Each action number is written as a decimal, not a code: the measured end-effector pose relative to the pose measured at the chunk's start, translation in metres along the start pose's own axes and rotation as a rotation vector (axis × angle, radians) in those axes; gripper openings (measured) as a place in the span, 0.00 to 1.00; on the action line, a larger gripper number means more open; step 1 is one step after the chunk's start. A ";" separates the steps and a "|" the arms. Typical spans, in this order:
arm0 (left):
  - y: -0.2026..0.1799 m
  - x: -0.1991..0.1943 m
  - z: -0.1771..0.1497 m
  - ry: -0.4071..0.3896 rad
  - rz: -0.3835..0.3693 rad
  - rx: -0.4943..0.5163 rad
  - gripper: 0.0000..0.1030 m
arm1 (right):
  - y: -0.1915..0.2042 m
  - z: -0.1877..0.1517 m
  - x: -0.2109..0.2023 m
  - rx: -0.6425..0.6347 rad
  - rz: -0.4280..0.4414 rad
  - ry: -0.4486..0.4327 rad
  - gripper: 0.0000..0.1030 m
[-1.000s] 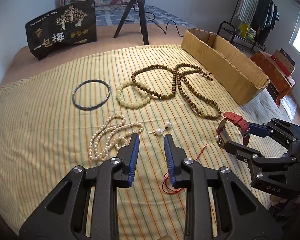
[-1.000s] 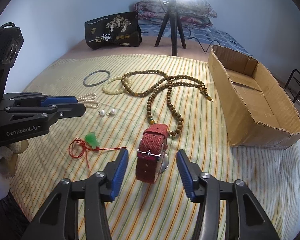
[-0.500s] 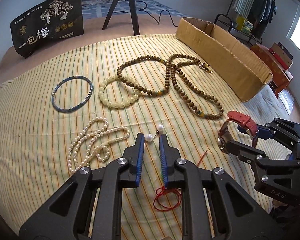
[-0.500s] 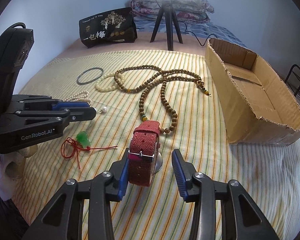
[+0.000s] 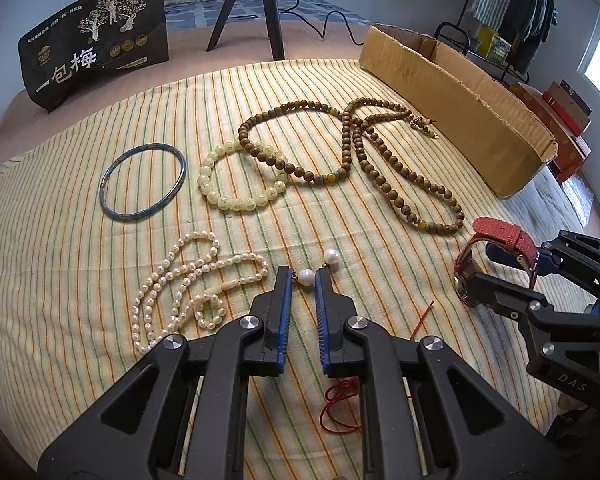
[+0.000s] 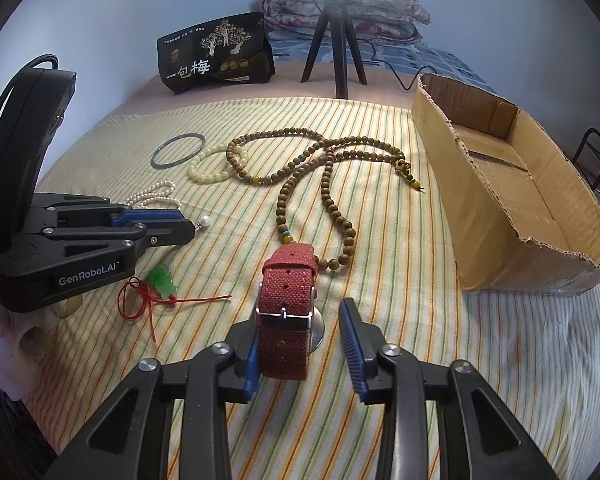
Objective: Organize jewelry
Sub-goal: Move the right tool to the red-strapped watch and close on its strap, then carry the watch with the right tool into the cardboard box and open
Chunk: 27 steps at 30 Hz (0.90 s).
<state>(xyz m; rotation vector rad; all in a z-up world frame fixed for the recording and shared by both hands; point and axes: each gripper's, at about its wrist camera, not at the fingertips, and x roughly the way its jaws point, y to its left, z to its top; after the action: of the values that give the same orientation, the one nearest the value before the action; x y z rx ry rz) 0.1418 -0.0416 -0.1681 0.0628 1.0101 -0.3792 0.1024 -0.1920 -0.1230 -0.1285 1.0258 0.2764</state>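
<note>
My left gripper (image 5: pixel 304 278) has its jaws narrowed around one pearl of the pearl earrings (image 5: pixel 307 277); the second pearl (image 5: pixel 331 256) lies just past the tips. In the right wrist view the left gripper (image 6: pixel 188 230) shows at the left with a pearl (image 6: pixel 205 221) at its tip. My right gripper (image 6: pixel 304 320) is open around the red-strapped watch (image 6: pixel 288 300); the left pad touches the strap and the right pad stands apart. The watch also shows in the left wrist view (image 5: pixel 496 236).
On the striped cloth lie a brown bead necklace (image 5: pixel 364 160), a pale bead bracelet (image 5: pixel 240 196), a dark bangle (image 5: pixel 144 182), a pearl necklace (image 5: pixel 188 284) and a green pendant on red cord (image 6: pixel 162 282). An open cardboard box (image 6: pixel 512 200) stands at the right. A tripod (image 6: pixel 336 40) and black bag (image 6: pixel 216 54) stand behind.
My left gripper moved forward to the pearl earrings and its jaws narrowed around one pearl. My right gripper moved forward so the watch sits between its open jaws.
</note>
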 end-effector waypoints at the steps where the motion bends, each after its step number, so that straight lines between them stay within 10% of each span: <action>1: 0.001 0.000 0.001 -0.002 -0.004 -0.003 0.09 | 0.000 0.000 0.000 0.000 -0.001 -0.002 0.26; 27: 0.011 -0.039 0.013 -0.100 -0.009 -0.096 0.08 | -0.006 0.008 -0.033 0.013 -0.008 -0.127 0.14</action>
<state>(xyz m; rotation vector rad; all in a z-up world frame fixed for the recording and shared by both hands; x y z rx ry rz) 0.1382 -0.0232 -0.1302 -0.0467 0.9288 -0.3387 0.0947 -0.2017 -0.0902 -0.1022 0.9007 0.2670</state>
